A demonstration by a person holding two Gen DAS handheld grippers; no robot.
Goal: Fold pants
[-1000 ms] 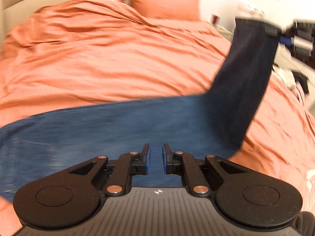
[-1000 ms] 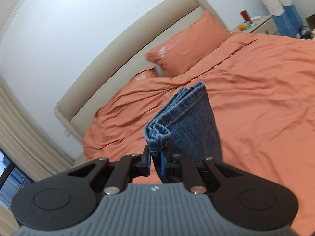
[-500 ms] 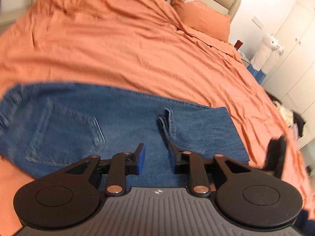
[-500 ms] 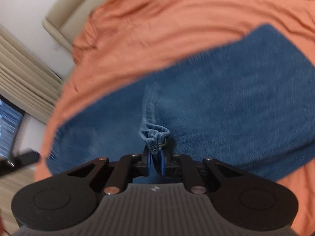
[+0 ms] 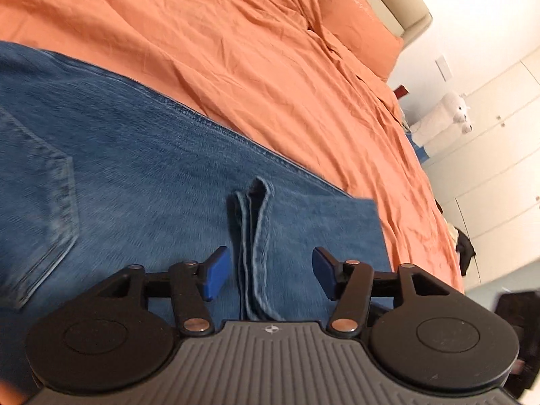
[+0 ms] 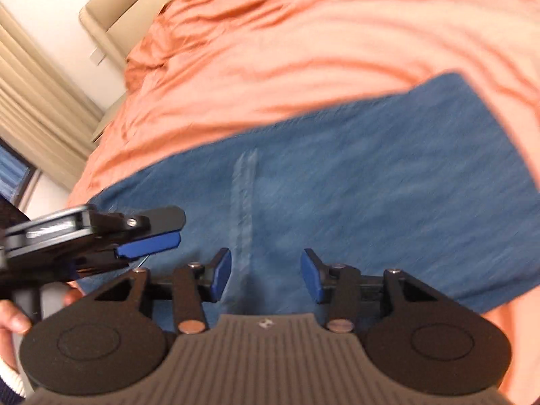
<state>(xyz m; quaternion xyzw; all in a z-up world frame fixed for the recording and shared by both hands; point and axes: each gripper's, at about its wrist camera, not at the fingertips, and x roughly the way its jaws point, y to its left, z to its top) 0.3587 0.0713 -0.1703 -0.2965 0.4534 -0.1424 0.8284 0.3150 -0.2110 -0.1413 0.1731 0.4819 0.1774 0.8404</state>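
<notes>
Blue jeans (image 5: 141, 168) lie flat on the orange bed, folded over so the leg hems (image 5: 251, 233) rest on the upper part near the back pocket (image 5: 40, 209). My left gripper (image 5: 266, 276) is open, jaws wide on either side of the hems, just above the denim. My right gripper (image 6: 266, 276) is open and empty over the jeans (image 6: 371, 182), with the hem line (image 6: 244, 195) ahead of it. The left gripper also shows in the right wrist view (image 6: 148, 236), at the left.
The orange bedspread (image 5: 236, 50) stretches beyond the jeans to a pillow (image 5: 357, 27) and beige headboard (image 5: 398, 3). White wardrobes (image 5: 499, 155) and a plush toy (image 5: 452, 111) stand to the right. Curtains (image 6: 37, 108) hang at the left of the right wrist view.
My right gripper carried the leg hems over, laid them on the upper jeans and opened. My left gripper opened wide and now straddles the hems.
</notes>
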